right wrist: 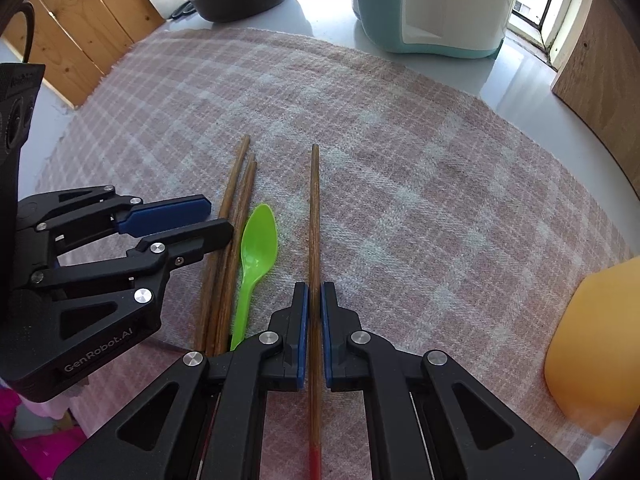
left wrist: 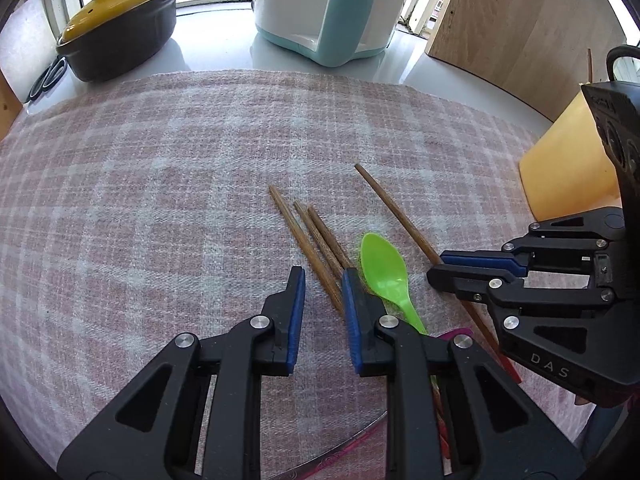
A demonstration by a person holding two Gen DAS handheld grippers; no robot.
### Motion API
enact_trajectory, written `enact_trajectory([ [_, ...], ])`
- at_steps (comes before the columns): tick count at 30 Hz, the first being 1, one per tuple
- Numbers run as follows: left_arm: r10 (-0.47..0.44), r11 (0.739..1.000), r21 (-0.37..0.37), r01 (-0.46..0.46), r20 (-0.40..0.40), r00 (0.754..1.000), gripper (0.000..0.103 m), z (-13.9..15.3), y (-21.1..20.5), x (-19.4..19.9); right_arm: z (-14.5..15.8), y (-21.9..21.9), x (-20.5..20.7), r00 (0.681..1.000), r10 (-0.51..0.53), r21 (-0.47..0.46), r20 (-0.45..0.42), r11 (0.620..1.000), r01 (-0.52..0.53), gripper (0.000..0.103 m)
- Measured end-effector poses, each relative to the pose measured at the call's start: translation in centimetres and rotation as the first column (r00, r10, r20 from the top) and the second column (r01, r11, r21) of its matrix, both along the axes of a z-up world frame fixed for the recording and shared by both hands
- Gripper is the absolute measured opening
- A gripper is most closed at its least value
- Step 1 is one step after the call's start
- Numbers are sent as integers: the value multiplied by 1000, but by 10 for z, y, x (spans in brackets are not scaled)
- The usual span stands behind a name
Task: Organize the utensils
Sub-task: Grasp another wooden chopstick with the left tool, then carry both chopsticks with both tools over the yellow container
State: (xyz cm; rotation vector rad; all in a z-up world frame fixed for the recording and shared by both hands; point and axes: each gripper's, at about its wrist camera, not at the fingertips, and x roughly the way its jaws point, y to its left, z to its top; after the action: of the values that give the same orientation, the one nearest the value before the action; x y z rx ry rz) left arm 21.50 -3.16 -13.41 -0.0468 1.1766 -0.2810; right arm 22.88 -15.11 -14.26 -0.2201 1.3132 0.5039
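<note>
right tool (right wrist: 314,292) clenched on lone chopstick (right wrist: 315,208) | left tool (left wrist: 323,280) released (straddling three chopsticks (left wrist: 316,248))

Lidded pot (left wrist: 120,28) (yellow lid), scissors (left wrist: 48,78), checked cloth (left wrist: 160,200)

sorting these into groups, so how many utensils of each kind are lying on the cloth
chopsticks: 4 (three together, one apart gripped by the right tongs)
green spoon: 1
total: 5
A further utensil under the left tongs is too hidden to count.
</note>
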Motion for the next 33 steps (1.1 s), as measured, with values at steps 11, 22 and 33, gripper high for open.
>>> enact_trajectory([
  [11, 16, 999, 35, -16, -18, 1000, 8, -5, 12, -1, 0, 2, 5, 1000, -2, -37, -7, 999, 1, 5],
  [22, 61, 996, -64, -61, 2, 998, 4, 0, 26, -6, 3, 4, 2, 999, 9, -53, 40, 999, -7, 5],
  [33, 73, 987, -149, -55, 117, 990, 4, 47, 27, -32, 39, -34, -26, 990, -81, 68, 116, 995, 74, 5],
])
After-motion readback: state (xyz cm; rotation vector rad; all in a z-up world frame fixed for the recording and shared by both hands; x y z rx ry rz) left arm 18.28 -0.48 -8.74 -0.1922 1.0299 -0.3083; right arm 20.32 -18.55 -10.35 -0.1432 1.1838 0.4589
